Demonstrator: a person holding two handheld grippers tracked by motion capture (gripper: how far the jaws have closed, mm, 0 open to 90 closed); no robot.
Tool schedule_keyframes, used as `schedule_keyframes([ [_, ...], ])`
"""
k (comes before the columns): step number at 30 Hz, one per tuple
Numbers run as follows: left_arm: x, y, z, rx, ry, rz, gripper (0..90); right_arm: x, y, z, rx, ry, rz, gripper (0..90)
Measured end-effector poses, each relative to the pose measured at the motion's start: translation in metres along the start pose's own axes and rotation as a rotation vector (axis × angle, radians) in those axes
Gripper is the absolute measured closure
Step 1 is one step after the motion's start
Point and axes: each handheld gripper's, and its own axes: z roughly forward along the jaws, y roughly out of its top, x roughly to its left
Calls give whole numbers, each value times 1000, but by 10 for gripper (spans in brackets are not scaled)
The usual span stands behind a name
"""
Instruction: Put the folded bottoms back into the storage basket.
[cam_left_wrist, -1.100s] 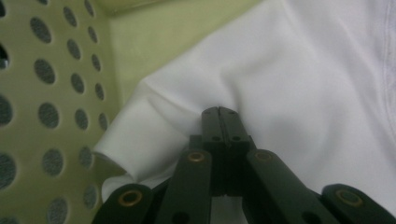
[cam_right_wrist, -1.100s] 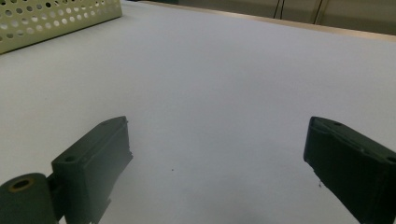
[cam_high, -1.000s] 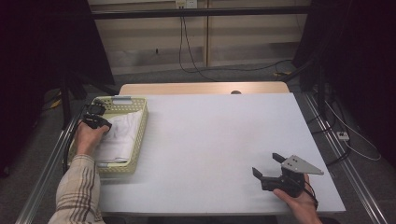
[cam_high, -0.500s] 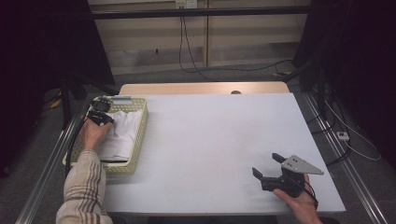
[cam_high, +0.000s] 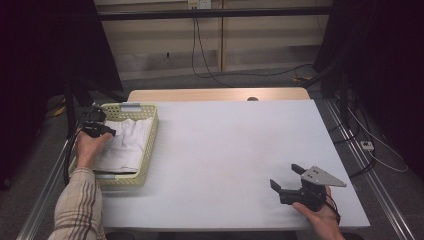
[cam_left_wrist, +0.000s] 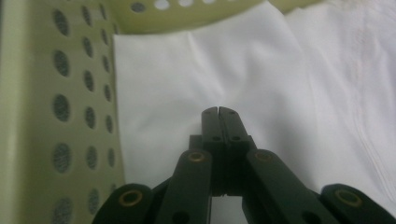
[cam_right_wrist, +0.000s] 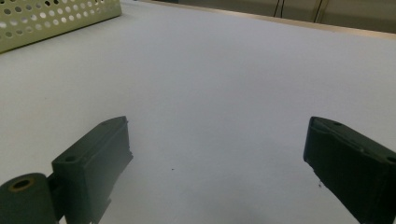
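Observation:
A pale yellow perforated basket (cam_high: 148, 150) sits at the table's left edge with folded white cloth (cam_high: 126, 144) inside. My left gripper (cam_high: 111, 132) reaches into its far left part. In the left gripper view that gripper (cam_left_wrist: 218, 111) is shut, its tips down at the cloth (cam_left_wrist: 289, 70) beside the basket wall (cam_left_wrist: 56, 107); no fold shows between the jaws. My right gripper (cam_high: 285, 176) rests at the table's near right, open with nothing between its fingers, jaws pointing left across the bare top (cam_right_wrist: 218, 128).
The white table (cam_high: 225, 145) stretches between the two hands. A wooden strip (cam_high: 215, 95) runs along its far edge, and cables lie on the floor beyond. The basket's corner (cam_right_wrist: 46, 18) shows far off in the right gripper view.
My left hand nudged a little farther over the cloth, then came back slightly toward the near left. The basket, the cloth and the right gripper have stayed put.

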Motion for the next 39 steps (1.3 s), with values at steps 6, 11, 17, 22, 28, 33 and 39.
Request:
schedule_keyframes([
  [6,-13,-4,9,48,-6,79,900,0,0,1,1,-1,0,70],
  [11,-10,-6,8,41,32,50,900,0,0,0,1,-2,0,70],
  [17,-10,-6,6,73,61,25,900,1,0,-1,-1,-1,2,70],
  [22,-10,-8,4,86,75,3,900,0,0,-1,-1,-2,4,70],
  [28,-12,-12,2,92,82,6,900,0,0,0,3,0,3,71],
  [33,-14,-13,1,98,89,15,900,0,0,-1,3,0,5,71],
  [39,-14,-14,-1,97,91,19,900,0,0,-1,0,-1,3,71],
])
